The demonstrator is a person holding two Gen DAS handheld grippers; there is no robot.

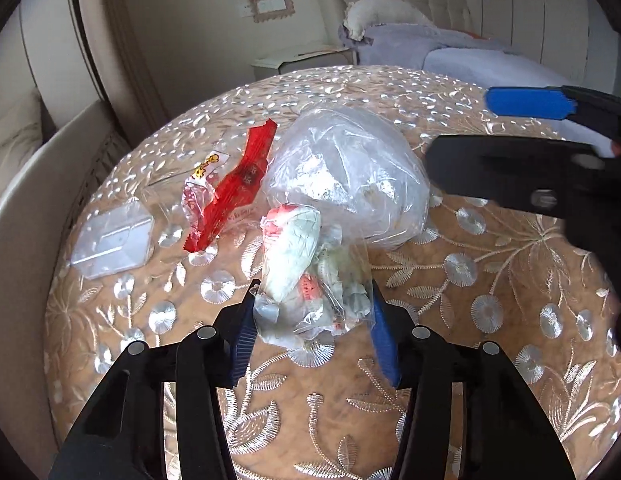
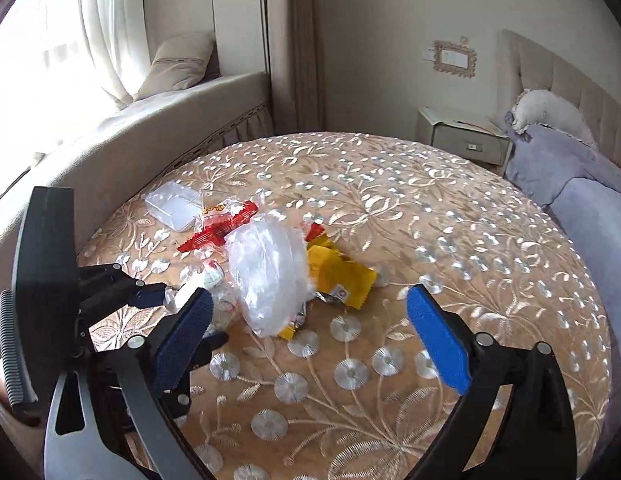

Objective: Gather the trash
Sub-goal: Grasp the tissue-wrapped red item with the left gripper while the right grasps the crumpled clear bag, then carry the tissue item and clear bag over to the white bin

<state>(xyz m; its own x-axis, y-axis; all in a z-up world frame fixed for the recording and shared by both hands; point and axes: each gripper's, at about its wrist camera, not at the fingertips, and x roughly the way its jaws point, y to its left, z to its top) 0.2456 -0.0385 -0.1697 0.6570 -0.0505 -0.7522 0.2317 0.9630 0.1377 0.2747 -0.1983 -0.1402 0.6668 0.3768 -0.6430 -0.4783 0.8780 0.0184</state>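
Observation:
Trash lies on a round table [image 1: 490, 264] with a floral cloth. My left gripper [image 1: 314, 312] is shut on a crumpled white-and-red wrapper bundle [image 1: 298, 264] in clear plastic. Behind it lie a puffy clear plastic bag [image 1: 342, 172], a red wrapper [image 1: 234, 192] and a flat clear plastic box [image 1: 110, 240]. My right gripper [image 2: 310, 320] is open and empty, just in front of the clear bag [image 2: 270, 276]. Yellow wrappers [image 2: 342, 276] lie behind the bag. The right gripper also shows at the right of the left wrist view [image 1: 510, 136].
The table [image 2: 430, 208] stands beside a cushioned window bench [image 2: 150, 120] on the left. A nightstand [image 2: 462, 140] and a bed with purple covers [image 2: 582, 200] are at the back right. The table's near and right parts show only cloth.

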